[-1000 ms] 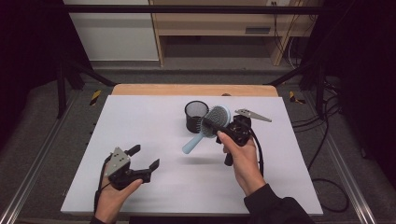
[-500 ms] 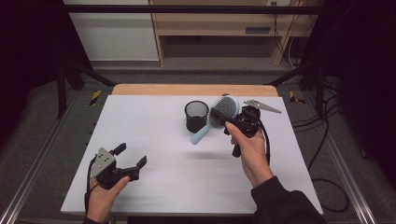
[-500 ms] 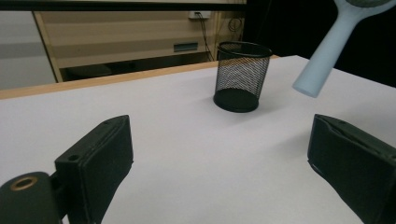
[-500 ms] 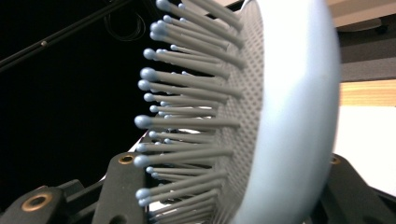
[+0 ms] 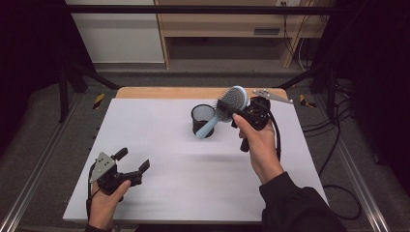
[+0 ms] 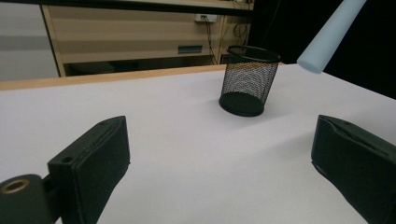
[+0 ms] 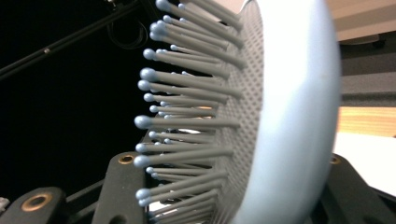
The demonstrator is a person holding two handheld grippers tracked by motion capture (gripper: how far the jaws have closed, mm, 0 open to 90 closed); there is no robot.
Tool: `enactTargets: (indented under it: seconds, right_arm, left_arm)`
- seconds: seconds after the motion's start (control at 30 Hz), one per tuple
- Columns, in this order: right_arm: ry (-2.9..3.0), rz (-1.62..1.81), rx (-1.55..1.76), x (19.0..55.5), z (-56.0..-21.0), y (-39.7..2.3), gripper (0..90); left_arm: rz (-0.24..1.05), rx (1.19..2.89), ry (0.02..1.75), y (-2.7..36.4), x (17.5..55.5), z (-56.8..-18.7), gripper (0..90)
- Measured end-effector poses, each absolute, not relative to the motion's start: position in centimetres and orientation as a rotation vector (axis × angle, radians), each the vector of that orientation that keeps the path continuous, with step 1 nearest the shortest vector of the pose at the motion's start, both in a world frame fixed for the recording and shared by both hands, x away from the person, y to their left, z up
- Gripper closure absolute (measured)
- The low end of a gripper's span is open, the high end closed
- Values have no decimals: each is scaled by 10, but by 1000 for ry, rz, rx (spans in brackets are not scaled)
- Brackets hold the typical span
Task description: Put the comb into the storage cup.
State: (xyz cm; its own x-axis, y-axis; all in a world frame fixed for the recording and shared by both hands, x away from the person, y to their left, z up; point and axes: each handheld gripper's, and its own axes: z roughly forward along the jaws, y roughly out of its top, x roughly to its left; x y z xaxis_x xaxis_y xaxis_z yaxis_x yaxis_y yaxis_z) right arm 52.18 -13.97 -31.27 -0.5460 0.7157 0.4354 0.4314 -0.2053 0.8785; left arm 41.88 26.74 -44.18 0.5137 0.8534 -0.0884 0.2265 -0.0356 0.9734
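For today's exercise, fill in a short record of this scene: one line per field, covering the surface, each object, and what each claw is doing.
surface: white table
cup: black mesh cup, upright, nothing seen inside
hairbrush: pale blue hairbrush, held above the table, handle slanting down toward the cup
right claw: right claw shut on the hairbrush head
left claw: left claw open, holding nothing, near the table's front left

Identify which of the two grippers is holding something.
The right gripper, clamped on the blue hairbrush near the mesh cup; the left gripper is open, empty.

A white table (image 5: 193, 179) with a wooden far edge carries a black mesh cup (image 5: 202, 120).
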Motion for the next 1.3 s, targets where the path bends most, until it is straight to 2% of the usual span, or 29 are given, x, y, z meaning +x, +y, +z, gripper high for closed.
enactTargets:
  seconds: [0.47, 0.63, 1.3]
  right_arm:
    - [1819, 1815, 1360, 534, -305, -128, 509]
    - [1806, 1823, 1348, 538, -297, -126, 508]
    - [1773, 1805, 1388, 573, -276, -111, 508]
  left_arm:
    - [668, 1577, 952, 265, 420, -441, 47]
    - [723, 1509, 955, 272, 417, -437, 50]
    - [697, 1509, 962, 276, 420, -438, 43]
